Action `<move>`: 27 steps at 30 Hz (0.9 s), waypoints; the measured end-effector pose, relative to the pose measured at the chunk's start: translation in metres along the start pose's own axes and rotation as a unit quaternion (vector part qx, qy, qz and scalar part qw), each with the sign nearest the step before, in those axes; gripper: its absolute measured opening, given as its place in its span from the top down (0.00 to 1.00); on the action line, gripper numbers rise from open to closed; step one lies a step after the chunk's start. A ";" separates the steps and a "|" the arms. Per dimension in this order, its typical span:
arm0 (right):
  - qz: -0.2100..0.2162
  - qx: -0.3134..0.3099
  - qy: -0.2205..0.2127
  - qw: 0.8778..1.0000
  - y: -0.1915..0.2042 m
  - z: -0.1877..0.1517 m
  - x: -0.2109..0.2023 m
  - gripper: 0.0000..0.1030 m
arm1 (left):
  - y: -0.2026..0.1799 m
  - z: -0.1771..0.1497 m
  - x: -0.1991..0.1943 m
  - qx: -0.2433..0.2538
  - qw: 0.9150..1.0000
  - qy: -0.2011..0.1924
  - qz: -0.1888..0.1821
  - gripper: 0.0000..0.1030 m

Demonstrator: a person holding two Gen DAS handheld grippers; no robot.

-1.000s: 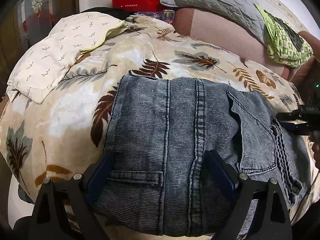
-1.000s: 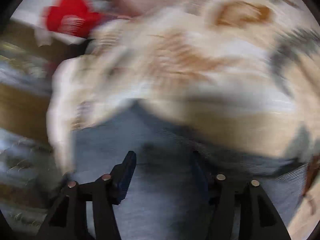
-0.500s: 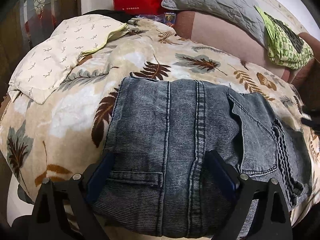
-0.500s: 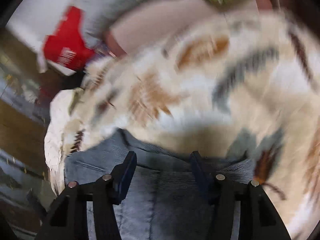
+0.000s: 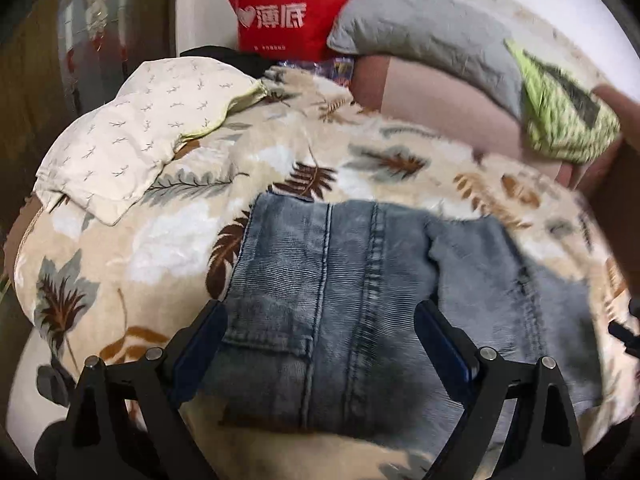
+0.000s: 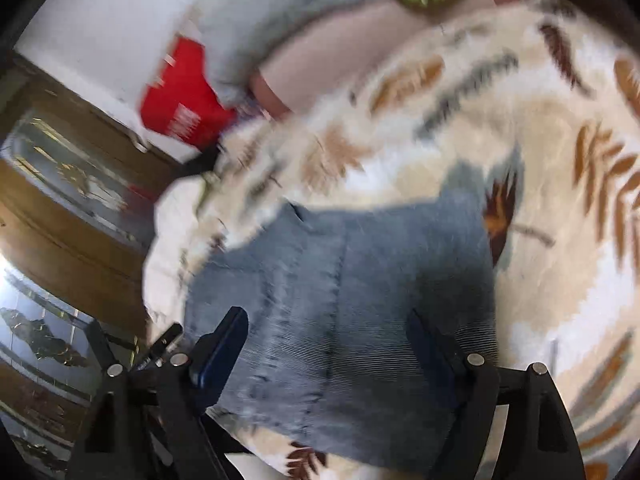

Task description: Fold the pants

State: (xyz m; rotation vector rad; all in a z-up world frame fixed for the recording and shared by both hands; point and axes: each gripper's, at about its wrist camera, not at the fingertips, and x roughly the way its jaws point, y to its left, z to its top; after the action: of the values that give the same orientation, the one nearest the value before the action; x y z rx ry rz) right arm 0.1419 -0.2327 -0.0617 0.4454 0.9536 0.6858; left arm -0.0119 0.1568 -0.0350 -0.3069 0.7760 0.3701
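Note:
The blue-grey jeans [image 5: 360,300] lie folded into a compact stack on a fleece blanket printed with leaves [image 5: 280,160]. My left gripper [image 5: 320,340] hovers open over their near edge, a finger on each side, pads clear of the cloth. In the blurred right wrist view the same jeans [image 6: 352,300] lie below my right gripper [image 6: 328,340]. Its jaws are opening, and no cloth is pinched between them. A back pocket and the double seams face up.
A white twig-print pillow [image 5: 132,152] lies at the far left of the bed. A red bag [image 5: 288,12], a grey quilted pillow [image 5: 420,28] and a green patterned cloth [image 5: 560,120] sit at the back. A wooden cabinet with glass [image 6: 60,208] stands beside the bed.
My right gripper's jaws have spread wider and it has drawn back, so more of the jeans shows. The left gripper has lifted a little. The jeans have not moved.

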 end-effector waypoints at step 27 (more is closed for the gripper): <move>-0.035 0.005 -0.022 0.999 -0.018 -0.016 -0.001 0.14 | 0.060 -0.036 0.043 -0.333 0.914 0.121 -0.196 0.22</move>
State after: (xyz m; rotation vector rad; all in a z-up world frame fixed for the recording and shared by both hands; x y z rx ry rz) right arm 0.1334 -0.2452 -0.0802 0.4316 0.9265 0.6057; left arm -0.0323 0.2044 -0.0983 -1.1518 0.7892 0.2040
